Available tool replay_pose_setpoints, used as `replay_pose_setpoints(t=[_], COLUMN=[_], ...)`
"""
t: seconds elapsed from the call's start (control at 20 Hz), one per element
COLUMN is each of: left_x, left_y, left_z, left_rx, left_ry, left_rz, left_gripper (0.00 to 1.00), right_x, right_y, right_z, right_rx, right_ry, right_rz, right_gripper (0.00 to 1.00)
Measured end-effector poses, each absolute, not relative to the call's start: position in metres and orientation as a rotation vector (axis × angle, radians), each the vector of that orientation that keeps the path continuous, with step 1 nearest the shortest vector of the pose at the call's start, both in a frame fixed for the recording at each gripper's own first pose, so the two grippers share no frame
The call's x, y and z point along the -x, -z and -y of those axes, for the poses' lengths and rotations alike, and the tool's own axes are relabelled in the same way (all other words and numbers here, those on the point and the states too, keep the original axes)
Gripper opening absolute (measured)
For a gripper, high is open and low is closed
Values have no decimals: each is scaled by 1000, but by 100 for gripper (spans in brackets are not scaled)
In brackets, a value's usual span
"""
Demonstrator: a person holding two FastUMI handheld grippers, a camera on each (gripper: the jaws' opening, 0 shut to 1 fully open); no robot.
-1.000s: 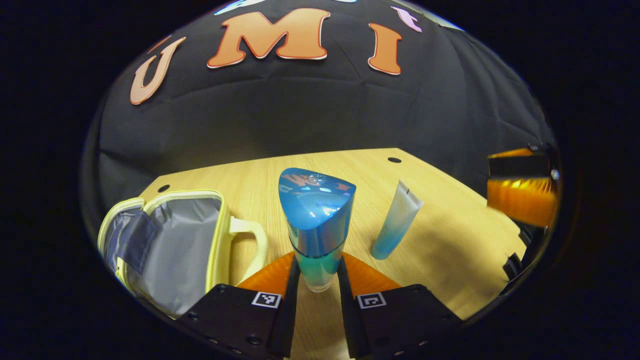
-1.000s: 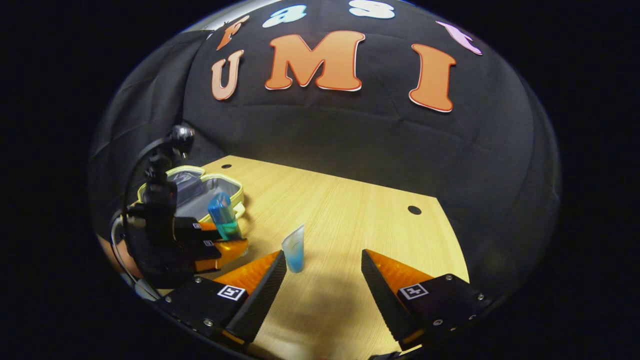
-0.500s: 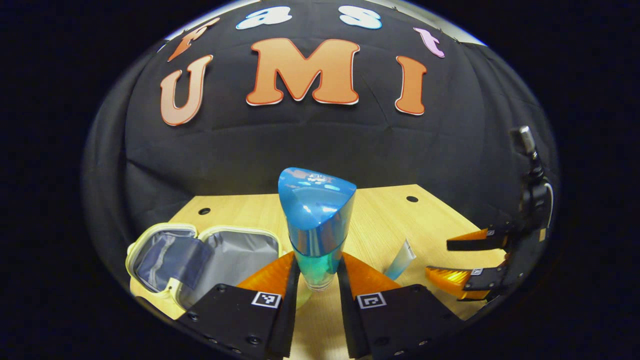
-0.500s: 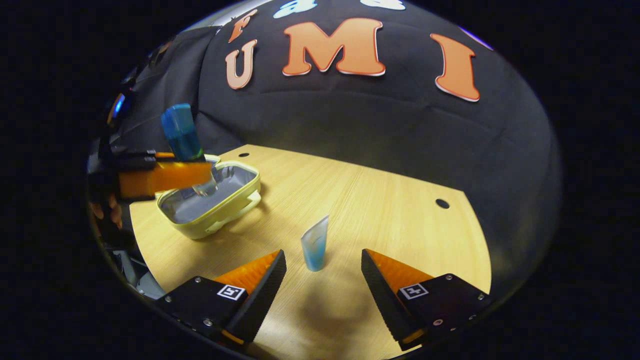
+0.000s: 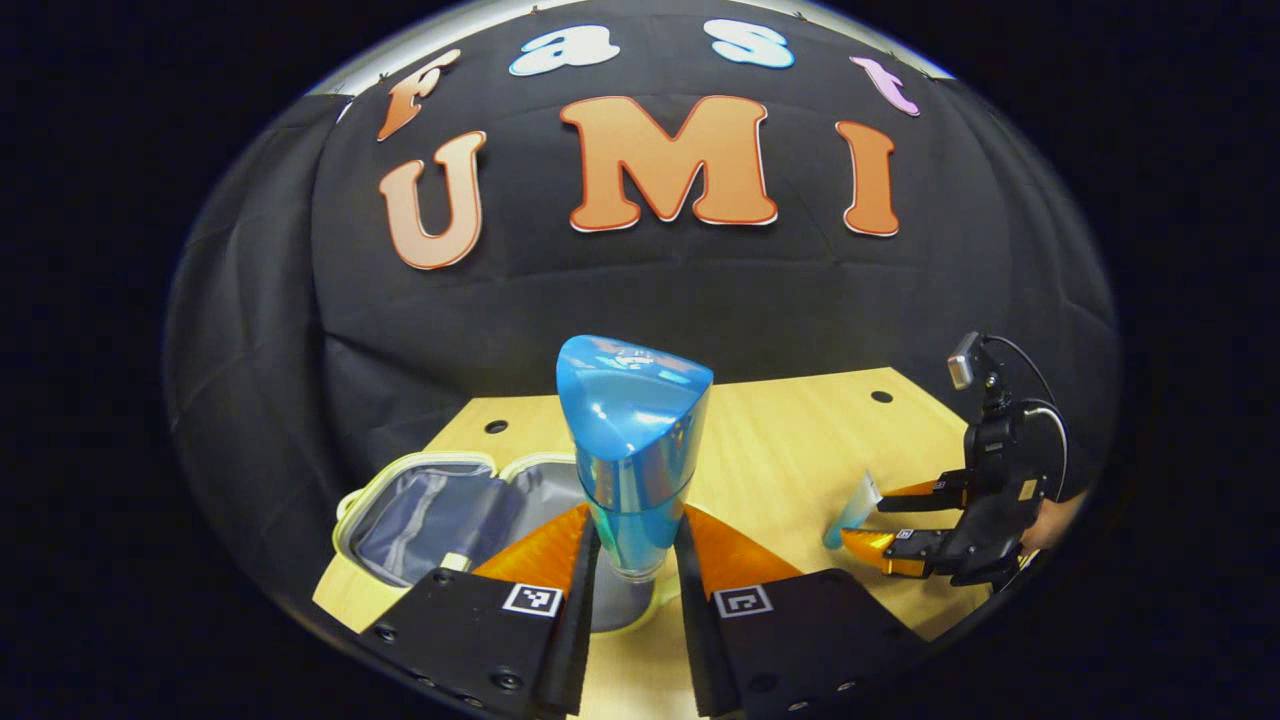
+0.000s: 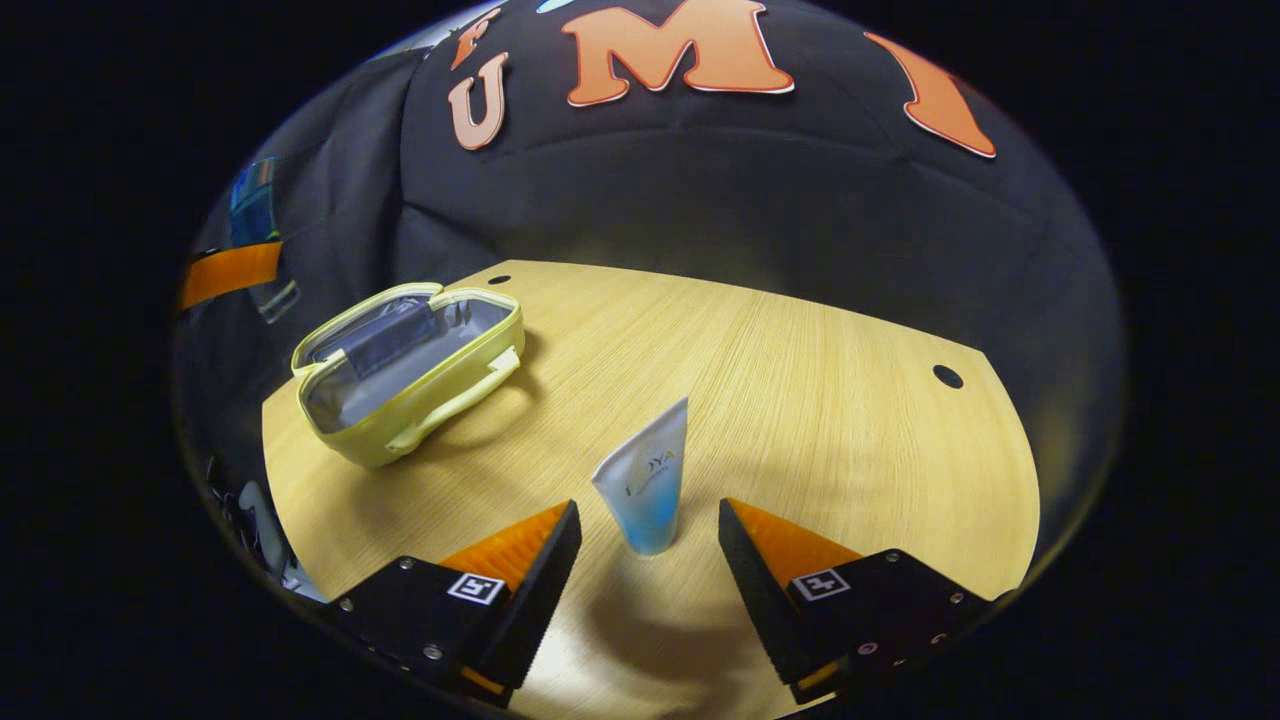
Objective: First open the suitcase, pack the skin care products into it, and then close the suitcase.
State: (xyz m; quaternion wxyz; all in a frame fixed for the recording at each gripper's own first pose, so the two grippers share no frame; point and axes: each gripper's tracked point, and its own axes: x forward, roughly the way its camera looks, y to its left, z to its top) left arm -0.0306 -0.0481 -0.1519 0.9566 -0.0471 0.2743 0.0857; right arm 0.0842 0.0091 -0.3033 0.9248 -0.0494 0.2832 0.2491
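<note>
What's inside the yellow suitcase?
The open pale-yellow suitcase shows grey lining and a dark blue inner pocket. No products visible inside; its near wall hides part of the bottom.

From my left gripper (image 5: 635, 560) I see the bottle (image 5: 632, 450) upright between its two fingers, lifted over the table (image 5: 780, 440). The open suitcase (image 5: 430, 505) lies on the table below and to the left of the bottle. Off to my right, the tube (image 5: 852, 510) stands on the table just before the other gripper. From my right gripper (image 6: 648, 545), the tube (image 6: 648, 490) stands between the spread fingers, untouched, with the suitcase (image 6: 410, 370) well apart, behind and to the left.
</note>
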Motion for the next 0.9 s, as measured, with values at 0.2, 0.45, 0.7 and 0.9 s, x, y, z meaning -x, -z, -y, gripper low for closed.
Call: replay_pose_setpoints(t=[0.2, 0.45, 0.7, 0.9], left_x=[54, 68, 57, 46], left_y=[153, 157, 147, 141], left_z=[32, 19, 8, 0], left_rx=[90, 93, 94, 95], left_ry=[-228, -274, -280, -276], left_rz=[-587, -603, -571, -548], left_gripper=[40, 41, 42, 41], right_x=[-89, -85, -77, -77], right_y=[316, 309, 261, 218], right_z=[-18, -26, -29, -31], right_rx=[80, 56, 39, 32], right_ry=[-536, -570, -622, -639], right_rz=[-618, -618, -552, -489], right_gripper=[75, 47, 46, 46])
